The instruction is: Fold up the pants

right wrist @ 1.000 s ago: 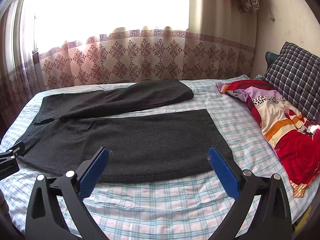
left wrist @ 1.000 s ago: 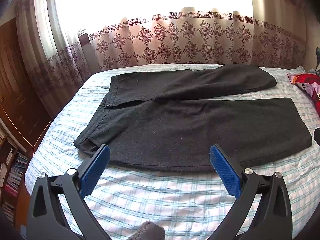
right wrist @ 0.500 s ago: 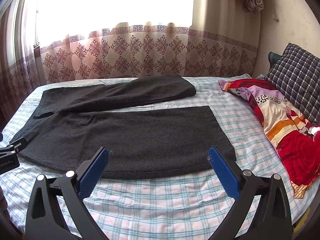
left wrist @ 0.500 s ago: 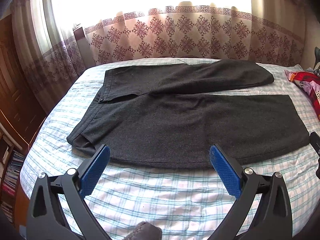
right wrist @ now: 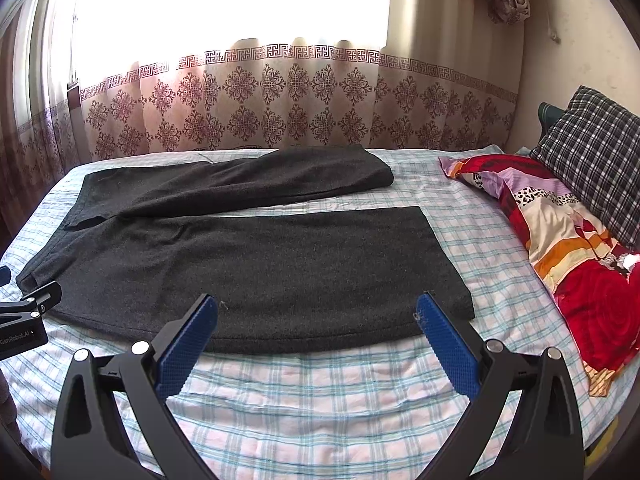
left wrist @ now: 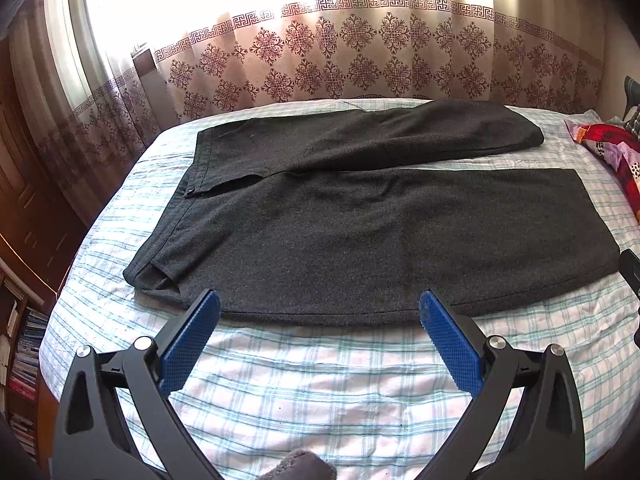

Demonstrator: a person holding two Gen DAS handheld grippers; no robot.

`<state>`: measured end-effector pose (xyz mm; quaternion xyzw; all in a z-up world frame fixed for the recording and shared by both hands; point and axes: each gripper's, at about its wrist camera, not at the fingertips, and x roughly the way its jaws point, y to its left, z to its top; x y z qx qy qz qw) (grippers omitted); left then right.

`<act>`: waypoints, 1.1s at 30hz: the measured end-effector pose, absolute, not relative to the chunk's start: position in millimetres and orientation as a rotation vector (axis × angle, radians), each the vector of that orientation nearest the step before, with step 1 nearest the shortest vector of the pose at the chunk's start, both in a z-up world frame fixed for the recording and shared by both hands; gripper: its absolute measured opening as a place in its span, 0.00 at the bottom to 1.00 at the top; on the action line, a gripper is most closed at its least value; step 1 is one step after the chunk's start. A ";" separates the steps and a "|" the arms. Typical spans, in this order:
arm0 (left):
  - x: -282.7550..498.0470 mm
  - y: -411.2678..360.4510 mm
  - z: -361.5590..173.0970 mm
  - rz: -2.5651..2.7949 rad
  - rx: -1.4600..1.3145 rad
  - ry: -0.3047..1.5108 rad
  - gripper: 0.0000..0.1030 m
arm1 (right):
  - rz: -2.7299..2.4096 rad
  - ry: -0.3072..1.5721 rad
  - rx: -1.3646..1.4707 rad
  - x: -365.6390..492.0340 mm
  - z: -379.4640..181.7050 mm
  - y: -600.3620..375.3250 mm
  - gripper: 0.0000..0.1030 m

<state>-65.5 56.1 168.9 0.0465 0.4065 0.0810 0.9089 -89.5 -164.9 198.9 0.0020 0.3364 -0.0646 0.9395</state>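
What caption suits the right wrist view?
Open right hand-held gripper faces dark grey woollen pants spread flat on a checked bedsheet.

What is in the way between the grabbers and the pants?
Nothing visible. Only bare checked bedsheet lies between the open left gripper, the open right gripper and the near edge of the pants.

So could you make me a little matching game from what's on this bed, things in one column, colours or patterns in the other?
Things:
1. pants
2. bedsheet
3. pillow
4. gripper pads

Looks:
A. blue
B. dark grey
C. black-and-white check
D. pale plaid with teal lines

Pairs: 1-B, 2-D, 3-C, 4-A
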 end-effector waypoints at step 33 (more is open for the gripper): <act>107.5 153.6 111.1 0.194 0.000 0.957 0.98 | -0.191 0.891 -0.010 71.1 131.8 -221.3 0.95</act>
